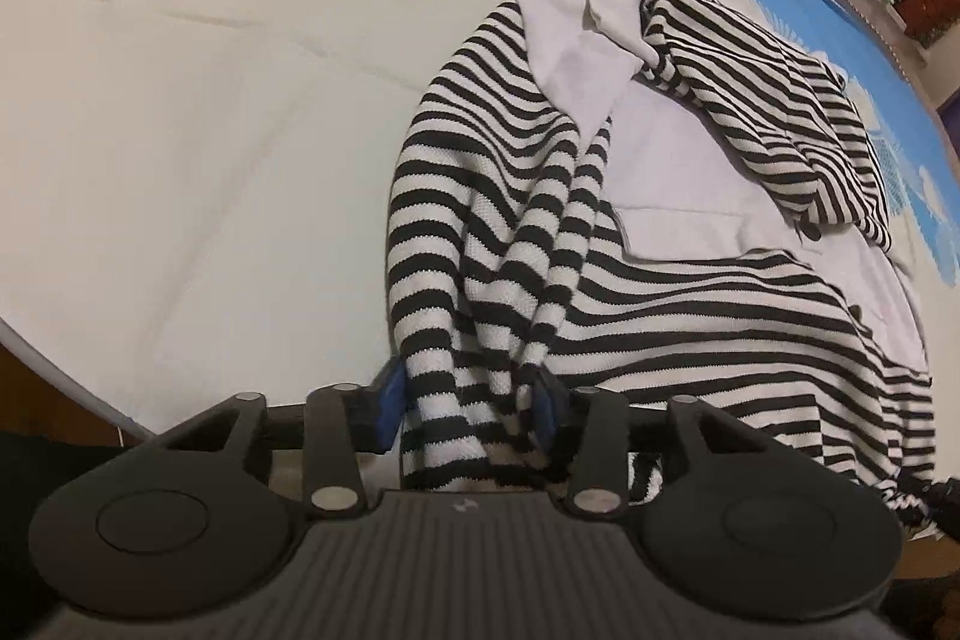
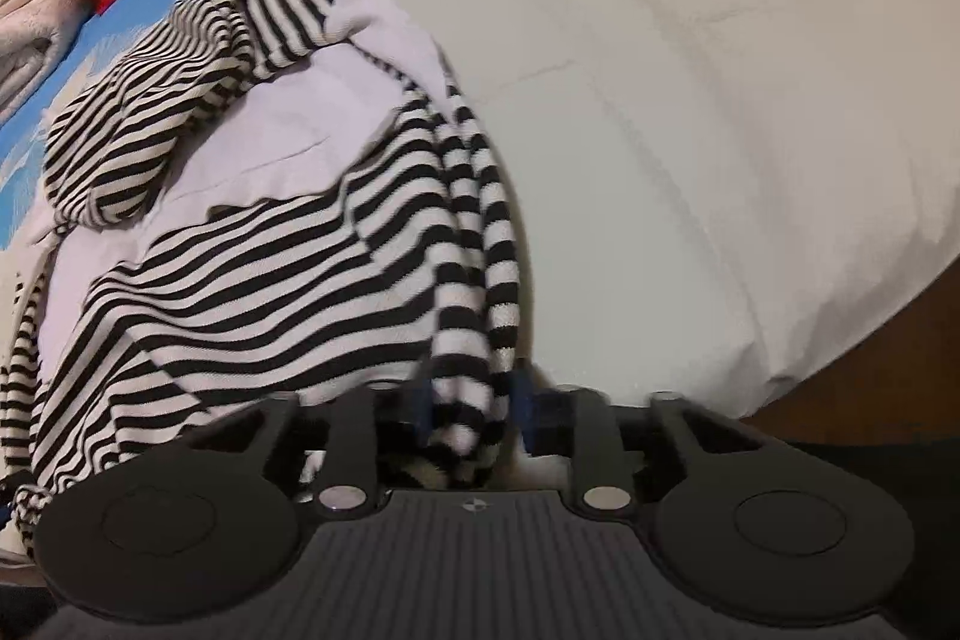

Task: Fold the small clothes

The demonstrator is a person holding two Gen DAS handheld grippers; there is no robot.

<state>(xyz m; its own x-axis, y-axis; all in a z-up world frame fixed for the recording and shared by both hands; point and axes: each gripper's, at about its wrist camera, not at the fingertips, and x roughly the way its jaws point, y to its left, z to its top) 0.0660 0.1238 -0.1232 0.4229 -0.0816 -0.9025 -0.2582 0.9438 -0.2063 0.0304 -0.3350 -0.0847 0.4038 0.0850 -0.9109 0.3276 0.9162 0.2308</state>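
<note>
Folding barely begun: my left tongs [image 1: 471, 403] and right tongs [image 2: 474, 403] each clamp a bunched corner of the striped top [image 1: 690, 304] at the bed's [image 1: 180, 130] near edge, its sleeves rumpled and unfolded toward the far side.

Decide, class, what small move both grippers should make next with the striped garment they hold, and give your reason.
Probably lift and draw the two held edges apart. The left gripper and right gripper each pinch a bunched part of the striped garment, which lies crumpled on the bed with its white lining and a sleeve twisted. It likely needs spreading flat before any fold.
</note>
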